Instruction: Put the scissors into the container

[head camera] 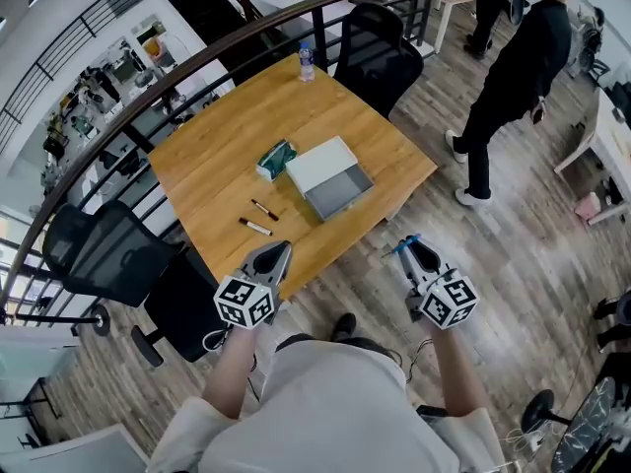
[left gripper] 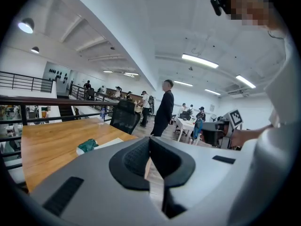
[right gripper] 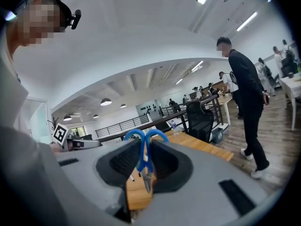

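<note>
Your right gripper (head camera: 414,254) is clenched on the scissors (right gripper: 144,147). The blue handle loops stick out past the jaw tips and the blades point back toward the gripper body, so the long axis runs along the jaws. Your left gripper (head camera: 271,259) is pressed closed with nothing in it. Both hover just off the near edge of the table (head camera: 227,166). The container (head camera: 340,193) sits open further in, ahead and to the left of the scissors, about equally near either hand. No label or brand is legible; only the cubes' square markers show.
</note>
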